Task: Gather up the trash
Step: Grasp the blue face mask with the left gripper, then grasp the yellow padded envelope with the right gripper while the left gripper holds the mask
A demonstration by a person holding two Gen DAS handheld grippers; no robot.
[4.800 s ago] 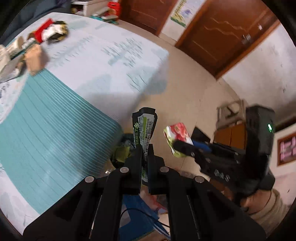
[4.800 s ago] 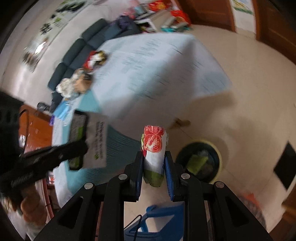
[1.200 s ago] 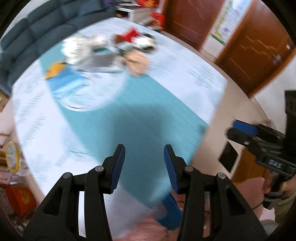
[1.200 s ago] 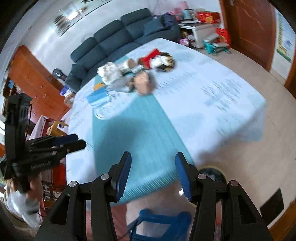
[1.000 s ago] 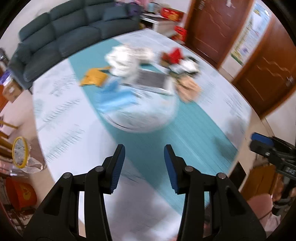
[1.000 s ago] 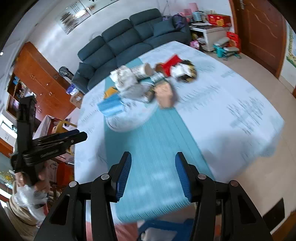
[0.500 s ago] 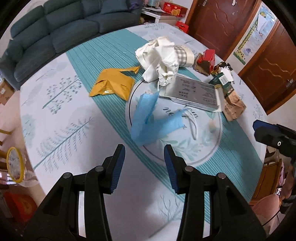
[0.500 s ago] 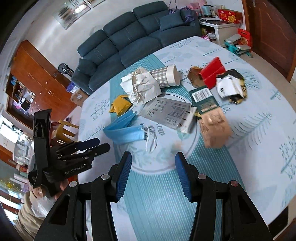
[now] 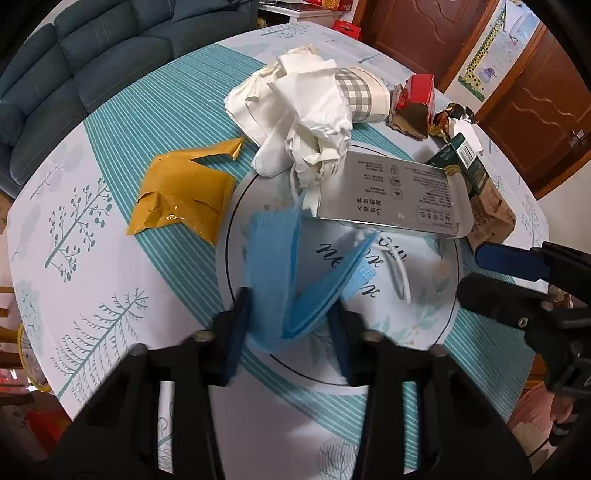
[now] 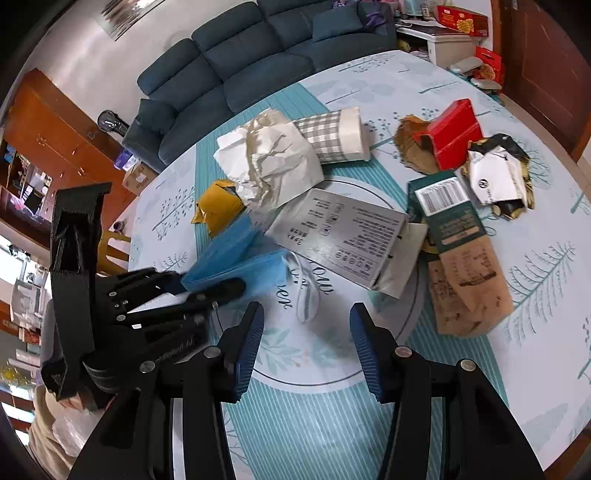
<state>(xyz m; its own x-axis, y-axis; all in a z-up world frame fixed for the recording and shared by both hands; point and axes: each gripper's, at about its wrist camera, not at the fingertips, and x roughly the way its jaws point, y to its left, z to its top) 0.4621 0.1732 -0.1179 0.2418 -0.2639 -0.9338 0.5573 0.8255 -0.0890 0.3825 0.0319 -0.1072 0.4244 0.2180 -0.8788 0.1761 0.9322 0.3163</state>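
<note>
Trash lies on a round table: a blue face mask (image 9: 280, 273), crumpled white paper (image 9: 303, 110), a yellow wrapper (image 9: 181, 195), a grey flat box (image 9: 391, 199), a checked paper cup (image 10: 334, 134), a red carton (image 10: 452, 134) and a brown paper bag (image 10: 469, 284). My left gripper (image 9: 290, 325) is open, its fingers astride the near end of the blue mask (image 10: 236, 258). My right gripper (image 10: 306, 343) is open and empty above the table's middle, near the mask's white ear loop (image 10: 308, 299).
A dark green box (image 10: 448, 214) and a torn white and gold wrapper (image 10: 498, 177) lie at the right. A blue sofa (image 10: 240, 66) stands behind the table. Wooden doors (image 9: 417, 33) are at the back right. The table edge is close below the grippers.
Both grippers dropped their wrappers at the bin, swung back over the table and moved in. The left one has come down around the blue mask; the right has neared the table's middle.
</note>
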